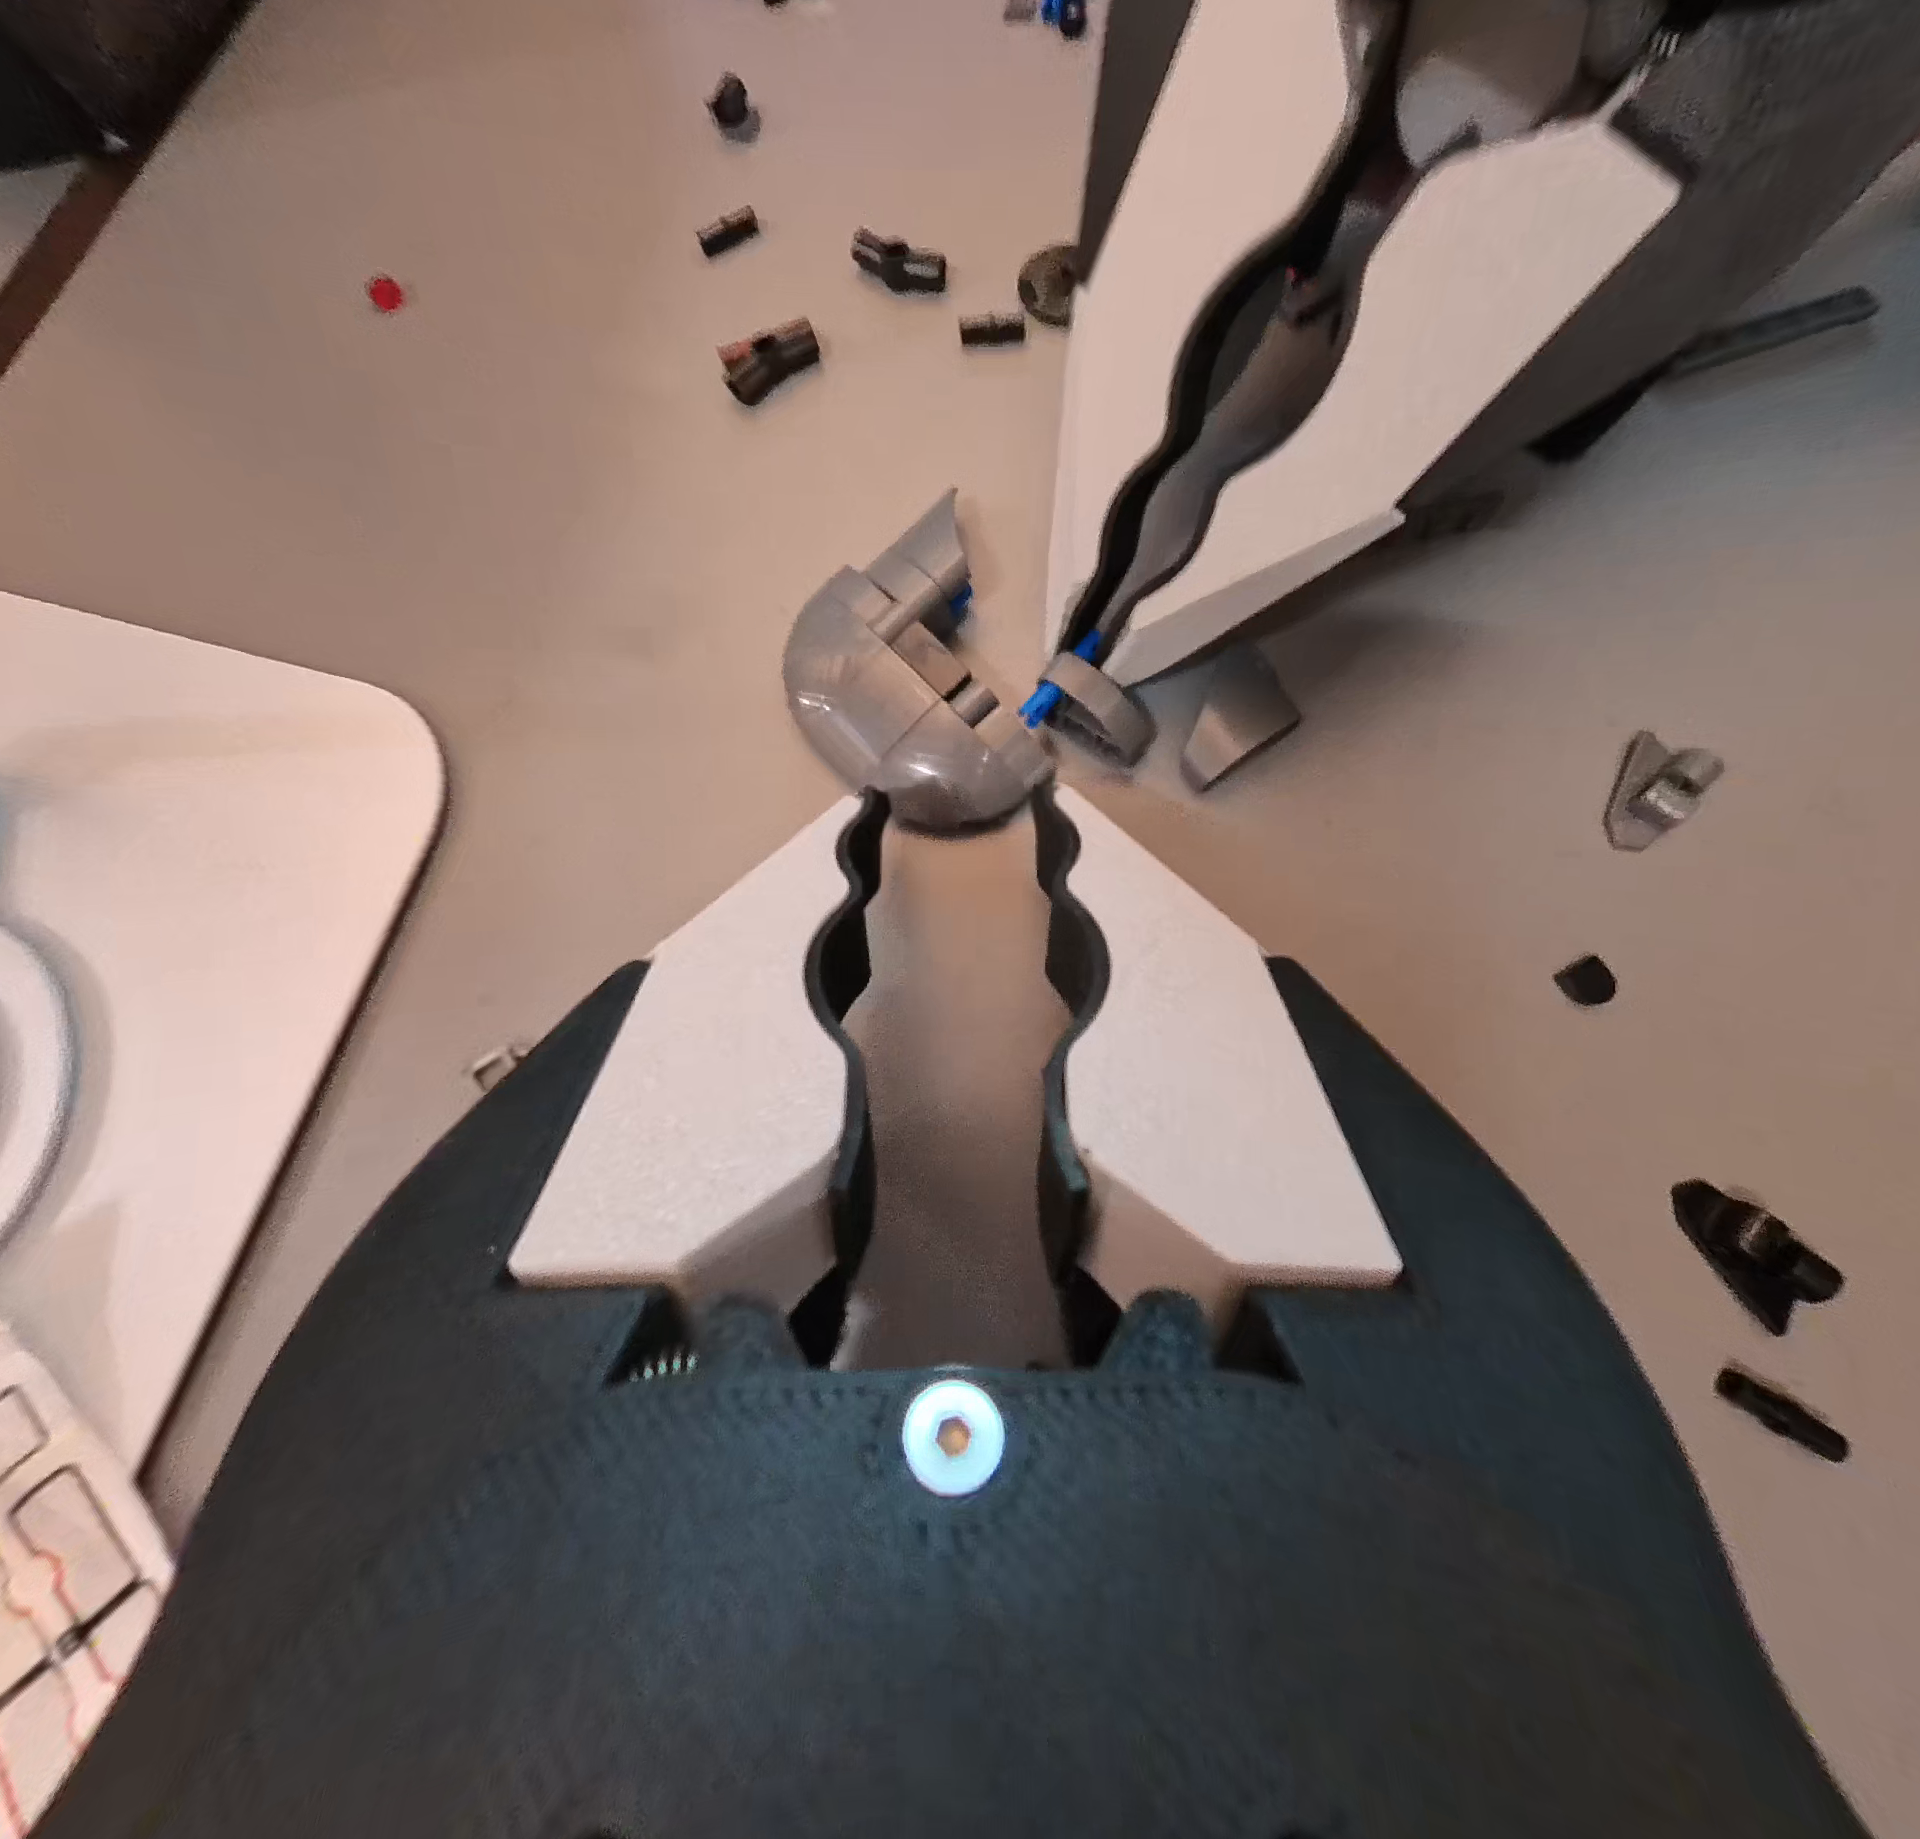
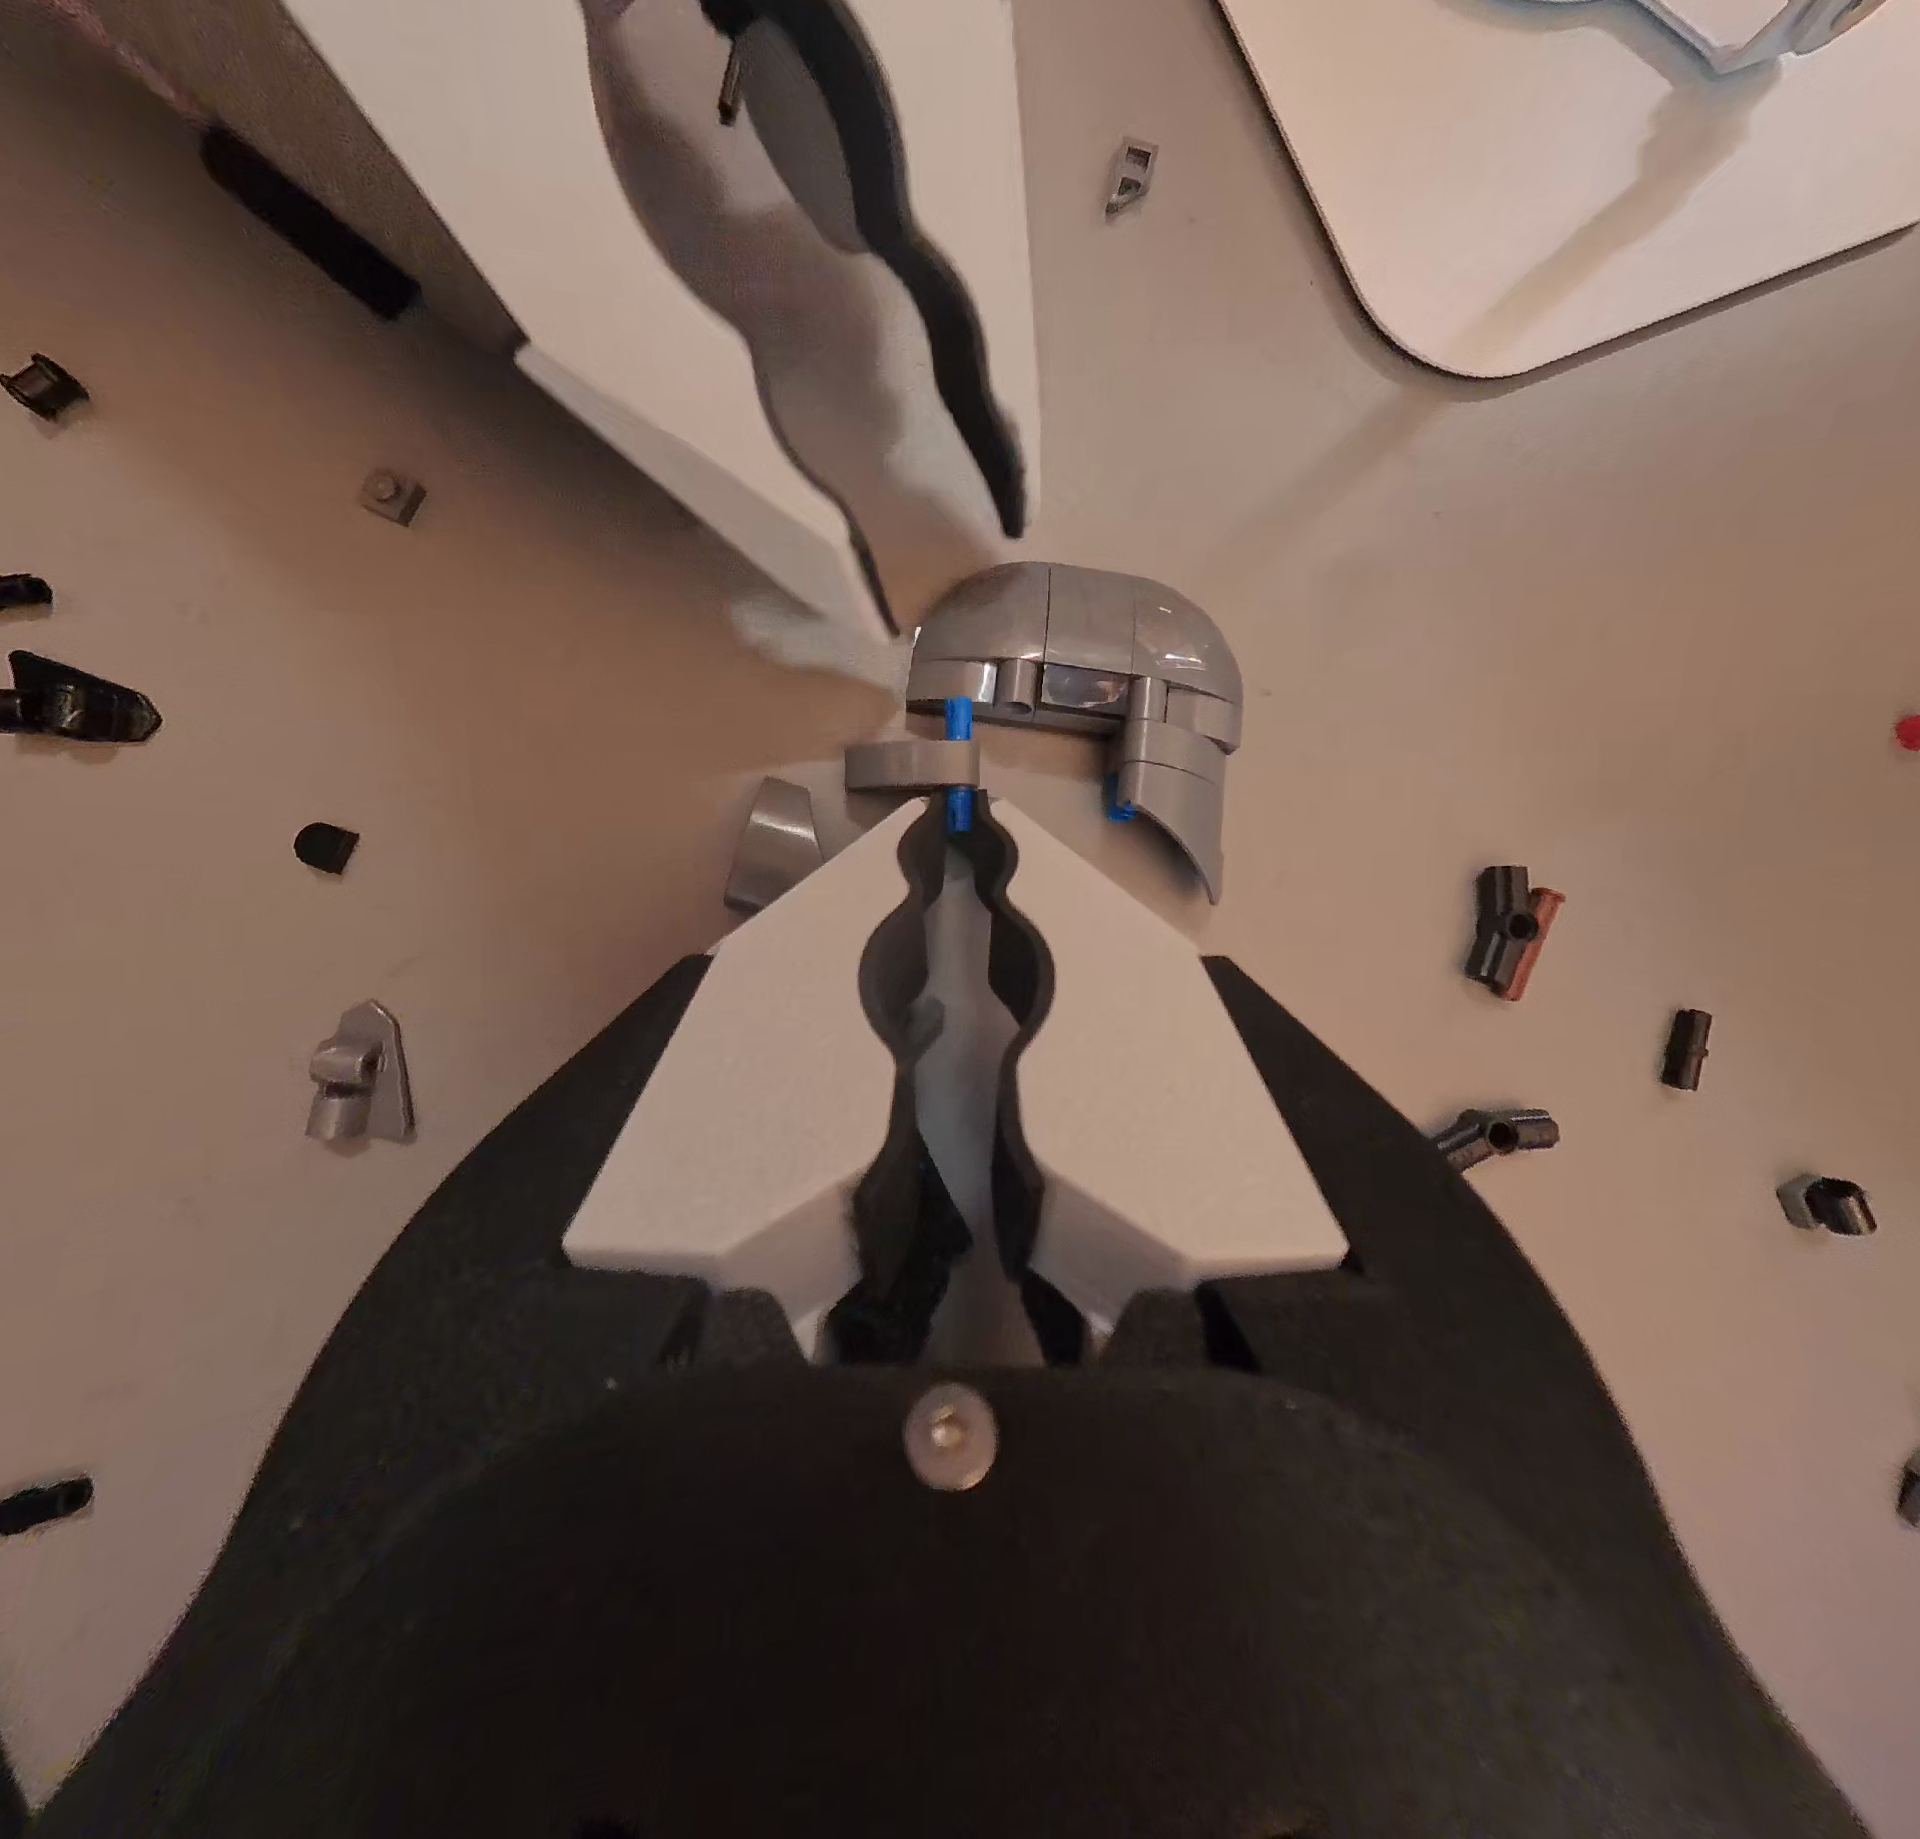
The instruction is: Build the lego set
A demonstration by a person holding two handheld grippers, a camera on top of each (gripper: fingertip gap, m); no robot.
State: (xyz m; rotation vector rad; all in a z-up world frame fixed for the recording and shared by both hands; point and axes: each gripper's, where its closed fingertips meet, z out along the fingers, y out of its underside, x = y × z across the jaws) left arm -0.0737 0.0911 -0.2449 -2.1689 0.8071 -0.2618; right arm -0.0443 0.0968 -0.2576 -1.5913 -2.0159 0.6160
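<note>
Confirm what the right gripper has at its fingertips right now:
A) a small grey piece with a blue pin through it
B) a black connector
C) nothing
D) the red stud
A: in the right wrist view the right gripper is closed on the blue pin running through a small grey piece, held just below the grey helmet assembly that the left gripper is gripping.

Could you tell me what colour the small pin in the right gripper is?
Blue plastic pin, clearest in the right wrist view.
</note>
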